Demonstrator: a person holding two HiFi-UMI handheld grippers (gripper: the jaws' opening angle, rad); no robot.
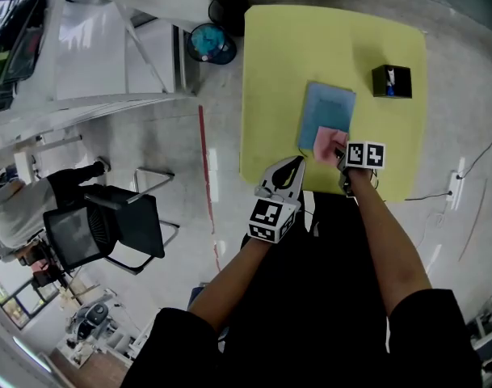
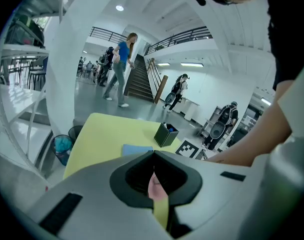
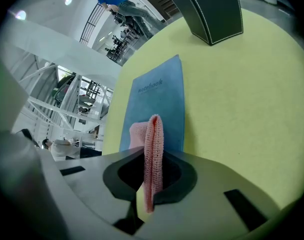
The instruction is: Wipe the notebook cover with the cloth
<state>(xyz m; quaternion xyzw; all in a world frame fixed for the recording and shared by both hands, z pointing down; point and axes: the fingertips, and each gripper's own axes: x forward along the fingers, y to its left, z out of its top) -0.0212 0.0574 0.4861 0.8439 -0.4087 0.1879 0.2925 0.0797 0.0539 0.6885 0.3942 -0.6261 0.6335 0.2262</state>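
A blue notebook point(image 1: 329, 109) lies flat on the yellow table point(image 1: 294, 47), its cover printed "notebook" point(image 3: 159, 99). A pink knitted cloth point(image 1: 326, 141) rests on the notebook's near end. My right gripper point(image 1: 341, 154) is shut on a fold of this cloth point(image 3: 152, 149), which stands up between the jaws. My left gripper point(image 1: 295, 163) hovers at the table's front edge, left of the notebook, touching nothing. Its jaws are shut with nothing held point(image 2: 153, 156). Past them the left gripper view shows a strip of the notebook point(image 2: 137, 149).
A black pen holder point(image 1: 391, 81) stands on the table to the right of the notebook, also in view as the dark box point(image 3: 211, 9). Two bins point(image 1: 212, 43) sit on the floor off the table's far left corner. A chair point(image 1: 120, 225) and a seated person point(image 1: 19, 204) are at left.
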